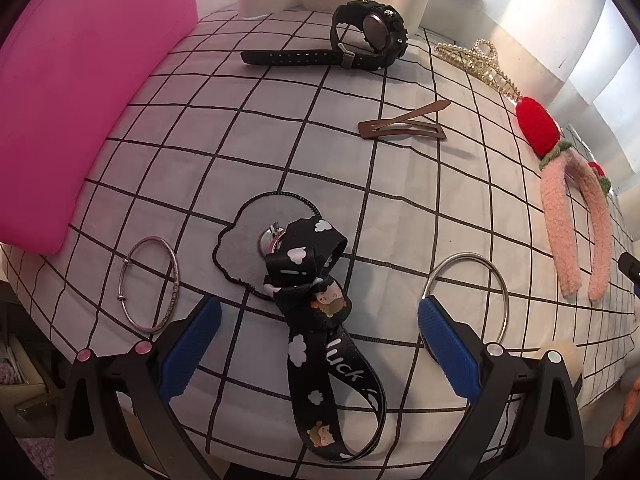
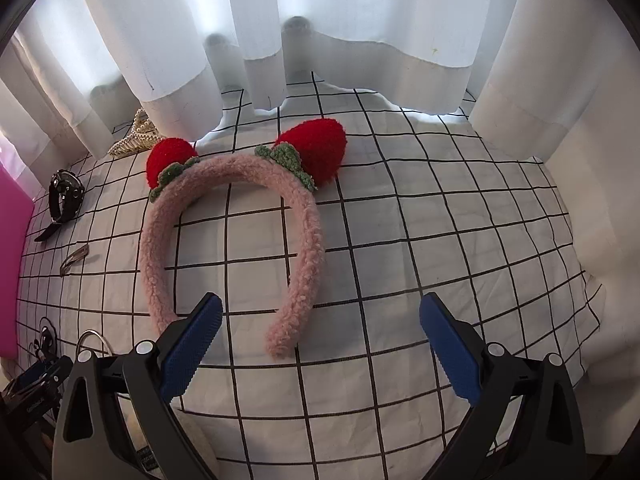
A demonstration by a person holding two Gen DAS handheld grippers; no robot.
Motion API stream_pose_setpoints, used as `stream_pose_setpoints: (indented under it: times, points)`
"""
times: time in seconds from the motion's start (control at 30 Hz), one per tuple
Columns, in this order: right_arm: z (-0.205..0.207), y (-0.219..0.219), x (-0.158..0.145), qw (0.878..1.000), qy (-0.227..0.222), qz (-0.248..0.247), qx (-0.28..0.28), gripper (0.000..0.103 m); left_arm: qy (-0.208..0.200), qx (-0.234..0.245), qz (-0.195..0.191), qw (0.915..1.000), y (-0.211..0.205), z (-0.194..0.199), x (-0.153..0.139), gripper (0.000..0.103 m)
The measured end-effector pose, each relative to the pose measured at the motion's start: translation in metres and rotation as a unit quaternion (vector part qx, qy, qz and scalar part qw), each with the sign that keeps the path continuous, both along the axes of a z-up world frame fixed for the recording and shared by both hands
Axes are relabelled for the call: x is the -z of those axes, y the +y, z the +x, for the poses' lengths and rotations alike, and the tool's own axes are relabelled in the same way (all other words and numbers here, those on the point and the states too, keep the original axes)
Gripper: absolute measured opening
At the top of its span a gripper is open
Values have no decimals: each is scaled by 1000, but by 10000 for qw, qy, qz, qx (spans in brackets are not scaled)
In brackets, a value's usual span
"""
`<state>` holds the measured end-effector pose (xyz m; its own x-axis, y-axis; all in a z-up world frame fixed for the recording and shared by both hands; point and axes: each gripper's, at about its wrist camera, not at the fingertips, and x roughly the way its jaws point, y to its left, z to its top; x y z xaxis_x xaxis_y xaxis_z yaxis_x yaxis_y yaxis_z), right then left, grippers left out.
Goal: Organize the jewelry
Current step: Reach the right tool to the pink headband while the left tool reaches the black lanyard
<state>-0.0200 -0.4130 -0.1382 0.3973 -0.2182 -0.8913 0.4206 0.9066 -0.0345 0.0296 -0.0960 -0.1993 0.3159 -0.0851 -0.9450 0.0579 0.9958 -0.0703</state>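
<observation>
Both jaws are held wide open and empty: left gripper (image 1: 318, 334) is set over the limp, light lanyard (image 1: 320, 304), best pinched at its knot; right gripper (image 2: 320, 336) is set near the soft, springy headband (image 2: 236, 236).

On the checked cloth lie a black watch (image 1: 370, 36), brown hair clip (image 1: 404, 124), two silver bangles (image 1: 154, 284), black lanyard (image 1: 320, 320), pearl claw clip (image 1: 476, 62) and pink strawberry headband (image 2: 236, 232).

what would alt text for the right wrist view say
An open right gripper hovers over a fuzzy pink headband with two red strawberry ears, lying flat on a black-grid white cloth. White curtains hang behind; a black watch lies far left.
</observation>
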Motion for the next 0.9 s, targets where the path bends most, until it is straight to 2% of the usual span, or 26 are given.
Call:
stream_pose_setpoints:
  times: [0.27,0.5,0.6,0.67,0.83,0.9]
  points:
    - [27,-10,27,9996,263,-131,-11,94,-170,101,367,9991,-11,-2,5,98]
    - [37,-18,46,9990,426,-142,-14,94,-205,24,364,9991,-9,-5,4,98]
    - [36,-26,49,9996,268,70,57,94,-187,16,344,9992,-6,-6,4,98]
    - [36,-28,50,9997,208,37,84,94,-173,4,326,9993,-2,-8,3,98]
    - [37,-28,51,9997,240,33,3,93,-160,-27,302,9994,4,-9,1,93]
    - [39,-27,52,9996,278,73,-65,93,-184,-59,299,9994,8,-11,-2,87]
